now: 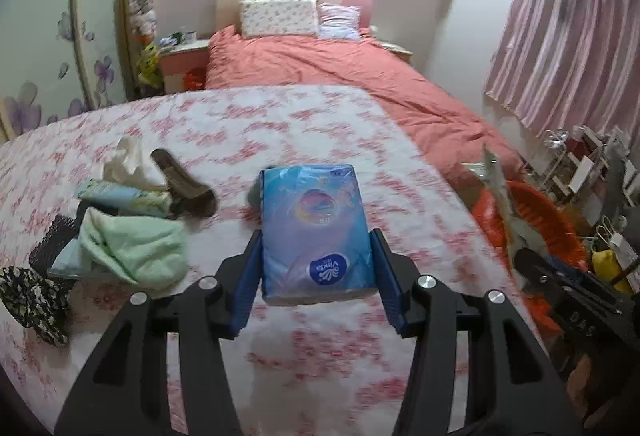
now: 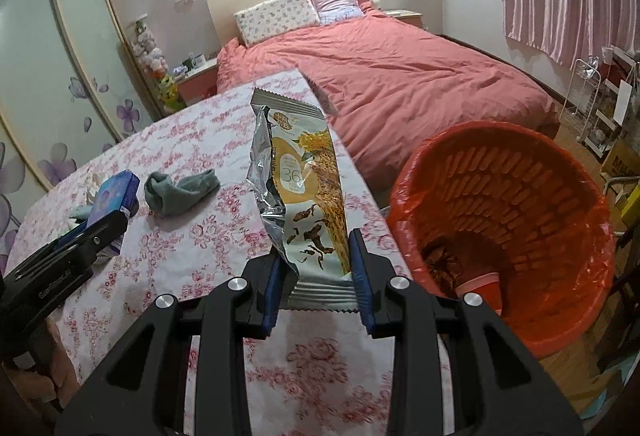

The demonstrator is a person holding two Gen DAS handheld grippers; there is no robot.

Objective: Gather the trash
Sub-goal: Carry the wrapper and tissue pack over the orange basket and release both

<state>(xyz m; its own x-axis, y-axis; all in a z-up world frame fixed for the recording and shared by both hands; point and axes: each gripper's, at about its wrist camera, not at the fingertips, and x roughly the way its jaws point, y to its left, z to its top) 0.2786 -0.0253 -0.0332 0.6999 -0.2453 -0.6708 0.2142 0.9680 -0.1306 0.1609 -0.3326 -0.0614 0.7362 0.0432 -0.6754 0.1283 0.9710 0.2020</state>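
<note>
My left gripper [image 1: 316, 236] is shut on a blue Vinda tissue pack [image 1: 316, 232] and holds it above the floral tablecloth [image 1: 280, 123]. The pack also shows in the right wrist view [image 2: 114, 195]. My right gripper [image 2: 316, 236] is shut on an empty silver and yellow snack wrapper [image 2: 308, 195], held upright over the table's right edge. An orange trash basket [image 2: 516, 171] with a red liner stands on the floor just right of the wrapper, with some trash at its bottom. It shows at the right edge of the left wrist view [image 1: 536, 220].
A grey sock [image 2: 180, 187] lies on the table. At the table's left lie a green towel [image 1: 132, 248], a brown sock [image 1: 184, 183], a white cloth [image 1: 128, 159], a black mesh item [image 1: 52, 248] and a camouflage cloth [image 1: 32, 300]. A pink bed [image 1: 340, 71] stands behind.
</note>
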